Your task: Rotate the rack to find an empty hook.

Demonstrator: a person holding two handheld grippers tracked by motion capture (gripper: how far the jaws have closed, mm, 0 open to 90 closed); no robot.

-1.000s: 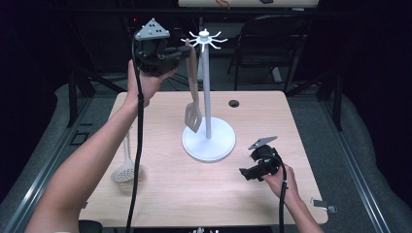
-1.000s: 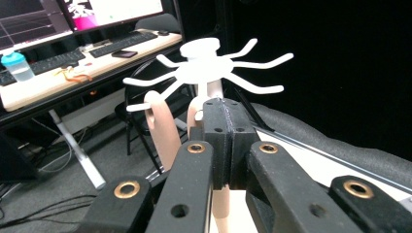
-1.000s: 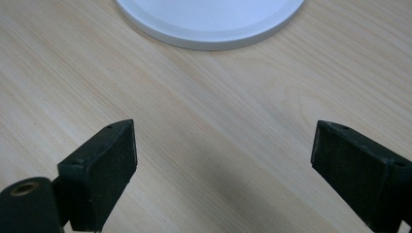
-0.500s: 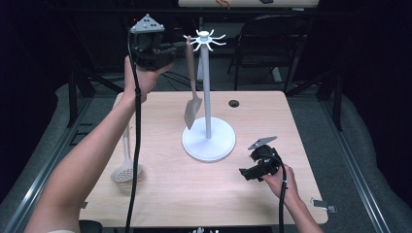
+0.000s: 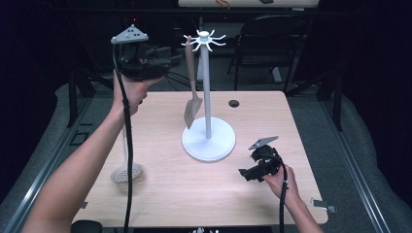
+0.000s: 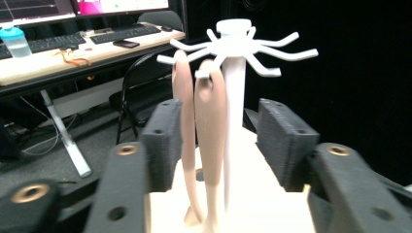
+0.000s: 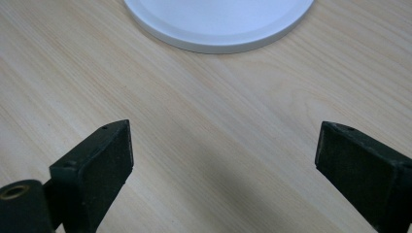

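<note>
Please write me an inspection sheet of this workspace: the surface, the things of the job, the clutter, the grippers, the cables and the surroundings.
Surface: wooden table, with a small dark hole.
Job's things: white hook stand; beige spatula hangs from one hook.
Clutter: skimmer lying flat near the left edge.
Grippers: left gripper raised, jaws just opened, spatula handle between them, untouched; right gripper open, low over the table.
Cables: black cable trails from the left gripper.
Surroundings: black chair behind the table; desk with keyboards.
</note>
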